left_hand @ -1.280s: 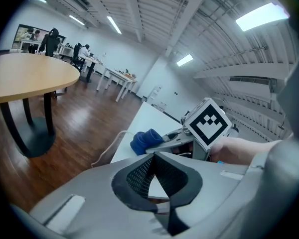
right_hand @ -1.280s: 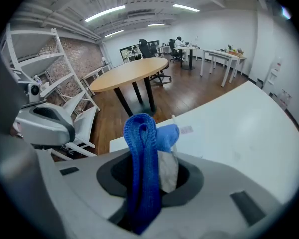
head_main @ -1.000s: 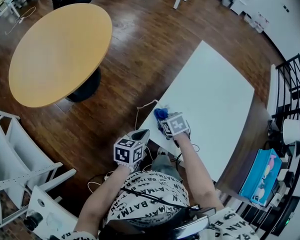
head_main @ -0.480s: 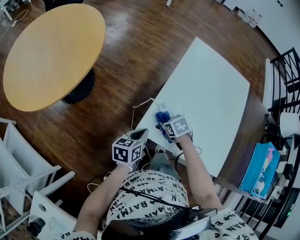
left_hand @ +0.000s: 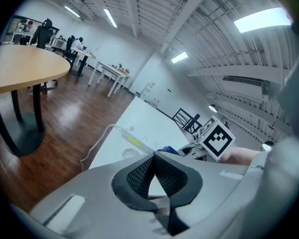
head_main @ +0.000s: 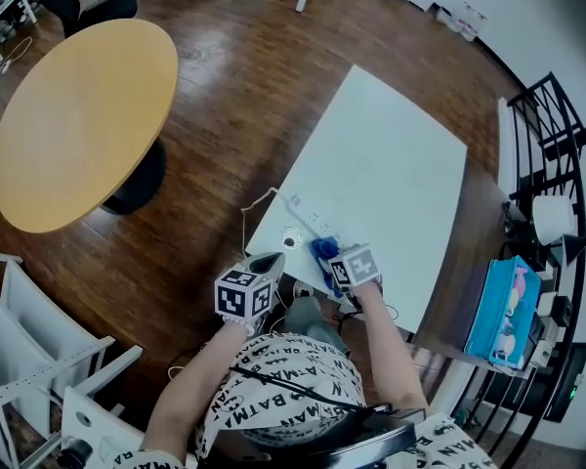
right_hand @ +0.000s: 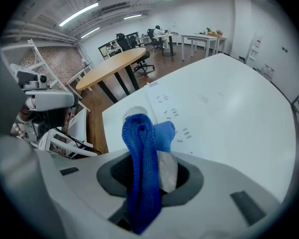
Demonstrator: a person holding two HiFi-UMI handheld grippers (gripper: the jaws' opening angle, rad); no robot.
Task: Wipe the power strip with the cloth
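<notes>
white shirt (head_main: 283, 389) with black lettering, grey tongs (head_main: 273, 260) (head_main: 324, 254) with marker cubes (head_main: 246, 294) (head_main: 356, 266).

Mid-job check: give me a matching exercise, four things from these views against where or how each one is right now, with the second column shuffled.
Things
1. cloth
2. power strip
3. left claw
4. round table

Place or state
A. stands on the wood floor, tan top
B. shut, nothing between its jaws
C. blue, clamped in the right claw
D. lies on the white table, near its edge

Pairs: 1-C, 2-D, 3-B, 4-A
</notes>
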